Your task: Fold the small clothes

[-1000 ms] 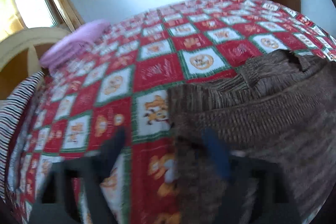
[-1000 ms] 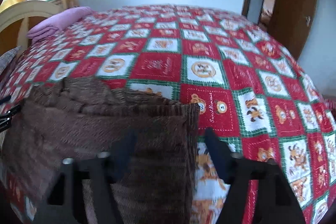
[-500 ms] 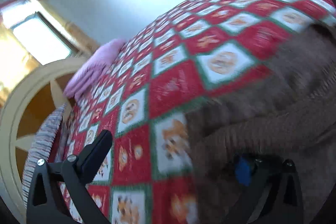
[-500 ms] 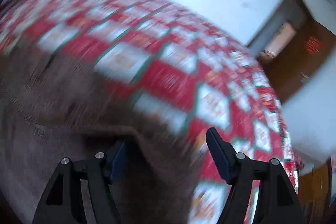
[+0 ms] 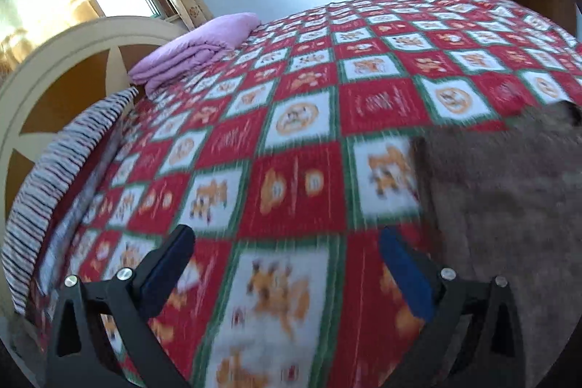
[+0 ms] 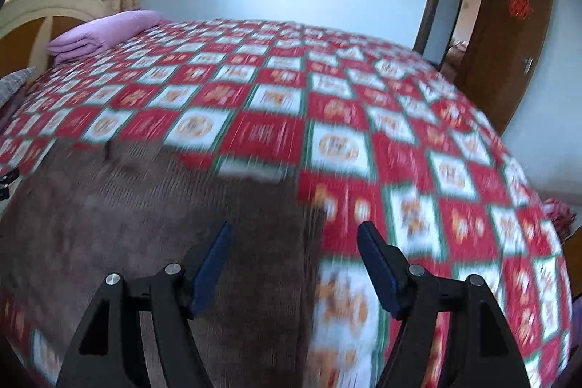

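Both pairs of jaws now apart and empty: left gripper [image 5: 285, 244] over bare red, white and green checkered bedspread [image 5: 302, 119], the brown knitted garment [image 5: 509, 206] lying flat just to its right; right gripper [image 6: 293, 242] above that same brown knit [image 6: 145, 224], straddling its right edge. Half a second ago, blurred cloth bunched right at the fingers in both views; a full second ago, a doubled layer with a raised fold. Now spread smooth on the bed, near the front edge, no fabric between either set of fingers. Likely meaning: one fold laid down and let go, grippers backing off. Probably next: a fresh grip on a side edge for the following fold. Motion blur heavy, so finer creases impossible to judge. Folded lilac blanket [image 5: 196, 50] and striped pillow [image 5: 58, 162] well apart, by the cream and wood headboard [image 5: 72, 60].
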A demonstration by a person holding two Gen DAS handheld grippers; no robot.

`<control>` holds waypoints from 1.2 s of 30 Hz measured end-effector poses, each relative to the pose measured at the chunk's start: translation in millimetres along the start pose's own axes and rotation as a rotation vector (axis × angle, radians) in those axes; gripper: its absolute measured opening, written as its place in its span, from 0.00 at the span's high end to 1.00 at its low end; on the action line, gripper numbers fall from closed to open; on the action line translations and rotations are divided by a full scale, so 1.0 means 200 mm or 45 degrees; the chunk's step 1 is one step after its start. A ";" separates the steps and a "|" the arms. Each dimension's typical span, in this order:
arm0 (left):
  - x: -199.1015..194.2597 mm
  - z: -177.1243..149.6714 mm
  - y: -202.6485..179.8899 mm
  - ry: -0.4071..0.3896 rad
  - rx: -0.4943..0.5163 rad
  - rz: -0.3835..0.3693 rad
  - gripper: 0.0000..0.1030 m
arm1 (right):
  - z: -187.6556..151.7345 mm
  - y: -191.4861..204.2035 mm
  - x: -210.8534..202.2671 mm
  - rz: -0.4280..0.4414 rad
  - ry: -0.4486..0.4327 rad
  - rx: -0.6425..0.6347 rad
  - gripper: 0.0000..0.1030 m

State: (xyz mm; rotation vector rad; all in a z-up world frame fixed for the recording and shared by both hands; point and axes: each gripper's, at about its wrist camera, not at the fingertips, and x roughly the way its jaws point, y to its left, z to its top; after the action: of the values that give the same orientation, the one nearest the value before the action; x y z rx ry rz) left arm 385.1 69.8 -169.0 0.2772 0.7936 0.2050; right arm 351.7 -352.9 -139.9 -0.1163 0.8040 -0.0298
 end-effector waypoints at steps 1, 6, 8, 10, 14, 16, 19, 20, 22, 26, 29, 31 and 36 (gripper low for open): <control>-0.03 -0.03 0.01 -0.006 -0.005 -0.020 0.00 | -0.04 0.00 -0.03 0.019 0.012 0.005 0.30; -0.17 -0.13 -0.01 -0.031 0.000 -0.153 0.00 | -0.25 -0.02 -0.14 0.063 0.054 0.052 0.30; -0.20 -0.17 -0.06 -0.041 0.033 -0.199 0.00 | -0.30 -0.03 -0.14 0.096 0.098 0.085 0.31; -0.21 -0.20 -0.12 -0.037 0.080 -0.217 0.00 | -0.34 -0.03 -0.14 0.125 0.138 0.110 0.37; -0.20 -0.25 -0.17 -0.027 0.108 -0.226 0.00 | -0.41 -0.01 -0.12 0.161 0.198 0.101 0.68; -0.20 -0.26 -0.17 -0.028 0.097 -0.221 0.00 | -0.43 0.00 -0.11 0.180 0.212 0.107 0.78; -0.19 -0.26 -0.17 -0.014 0.084 -0.236 0.00 | -0.46 0.00 -0.16 0.188 0.192 0.113 0.96; -0.19 -0.26 -0.17 -0.011 0.090 -0.237 0.00 | -0.48 0.01 -0.18 0.174 0.191 0.100 0.96; -0.20 -0.28 -0.19 -0.005 0.109 -0.236 0.00 | -0.53 0.02 -0.20 0.158 0.202 0.079 0.96; -0.20 -0.31 -0.20 -0.018 0.118 -0.235 0.00 | -0.55 0.03 -0.20 0.134 0.199 0.032 0.96; -0.19 -0.31 -0.19 -0.009 0.105 -0.252 0.00 | -0.47 -0.02 -0.22 0.152 0.152 0.074 0.84; -0.18 -0.31 -0.19 -0.008 0.093 -0.262 0.00 | -0.42 -0.03 -0.23 0.123 0.119 0.092 0.59; -0.15 -0.32 -0.15 0.017 0.033 -0.323 0.00 | -0.17 -0.06 -0.15 0.141 0.050 0.136 0.44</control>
State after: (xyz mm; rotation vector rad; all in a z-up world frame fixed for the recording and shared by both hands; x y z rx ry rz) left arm 321.1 42.9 -200.8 0.1971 0.8368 -0.0420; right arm 306.8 -365.0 -141.4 0.0300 0.8454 0.0294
